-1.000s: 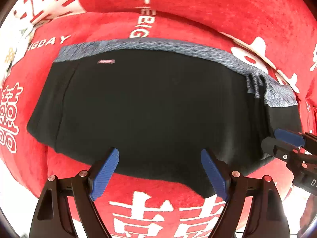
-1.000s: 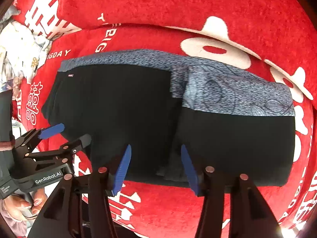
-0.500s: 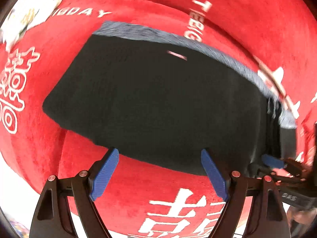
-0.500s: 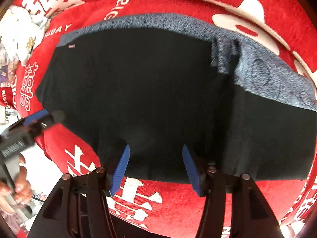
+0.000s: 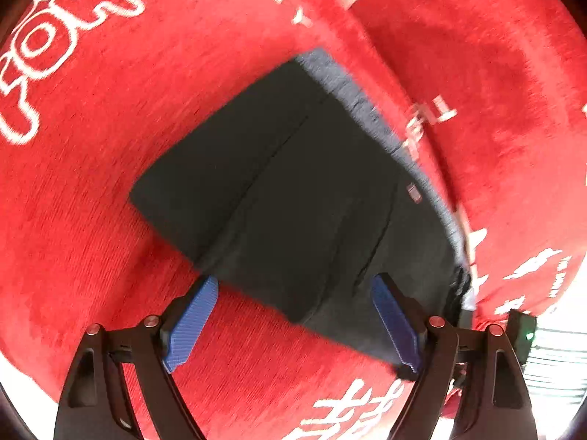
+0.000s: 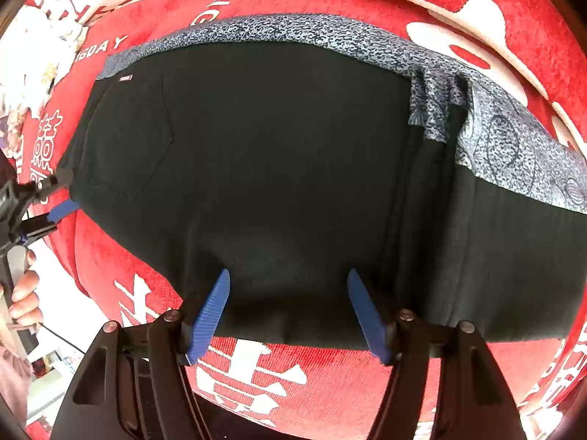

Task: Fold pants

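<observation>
Both grippers hover with jaws spread: left gripper [image 6: 55,198] at the left end of the folded black pants [image 6: 279,168] (on a red blanket [image 6: 330,385]), right gripper [image 6: 288,311], just widened, empty over the near hem. Next: pinch that edge and fold across.

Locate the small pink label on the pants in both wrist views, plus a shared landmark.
Left wrist: the pink label sits right of centre, just inside the grey waistband.
Right wrist: the pink label sits upper left, under the same grey waistband.
Shared landmark: the grey waistband edging the black pants.
</observation>
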{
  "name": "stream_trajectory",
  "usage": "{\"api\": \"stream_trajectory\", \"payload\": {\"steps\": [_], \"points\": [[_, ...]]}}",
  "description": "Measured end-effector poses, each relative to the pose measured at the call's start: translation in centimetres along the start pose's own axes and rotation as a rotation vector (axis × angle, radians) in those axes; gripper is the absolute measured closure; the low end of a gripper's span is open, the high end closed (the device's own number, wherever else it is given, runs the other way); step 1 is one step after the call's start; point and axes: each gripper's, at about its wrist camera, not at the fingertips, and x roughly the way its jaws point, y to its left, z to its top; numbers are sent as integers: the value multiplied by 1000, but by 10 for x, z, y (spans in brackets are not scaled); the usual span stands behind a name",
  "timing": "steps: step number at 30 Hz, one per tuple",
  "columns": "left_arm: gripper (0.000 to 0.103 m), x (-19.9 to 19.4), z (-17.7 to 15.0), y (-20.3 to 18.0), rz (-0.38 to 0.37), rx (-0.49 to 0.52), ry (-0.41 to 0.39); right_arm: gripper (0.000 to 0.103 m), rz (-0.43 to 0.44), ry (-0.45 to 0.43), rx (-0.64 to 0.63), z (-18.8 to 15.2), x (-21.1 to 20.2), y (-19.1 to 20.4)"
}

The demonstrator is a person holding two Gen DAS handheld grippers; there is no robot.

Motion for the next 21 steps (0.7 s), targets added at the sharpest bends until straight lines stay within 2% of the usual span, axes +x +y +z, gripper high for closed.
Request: {"api": "stream_trajectory", "payload": {"steps": [5, 7, 9, 11, 13, 15, 18, 19, 20, 21], "points": [[17, -1, 5, 13, -133, -101, -52, 30, -1, -4, 3, 0, 4, 7], [17, -2, 5, 12, -140, -122, -69, 30, -5, -5, 3, 1, 4, 9], [17, -6, 3, 2, -153, -101, -72, 29, -8, -4, 1, 0, 5, 11], [17, -12, 2, -17, -162, -43, -110, 29, -5, -4, 3, 1, 6, 11], [17, -10, 5, -25, -120, -14, -120, 29, -5, -5, 2, 1, 6, 12], [17, 1, 8, -23, -56, -39, -100, 29, -7, -5, 0, 1, 6, 11], [37, 6, 12, -29, 89, -28, -115, 29, -7, -4, -2, 2, 4, 12], [52, 6, 11, -34, 151, -2, -120, 29, -8, -3, -3, 3, 2, 12], [58, 6, 10, -37, 201, 30, -126, 29, -11, -12, -8, 4, -4, 14], [61, 3, 6, -46, 244, 85, -149, 29, -12, -28, -16, 6, -9, 17]]}}
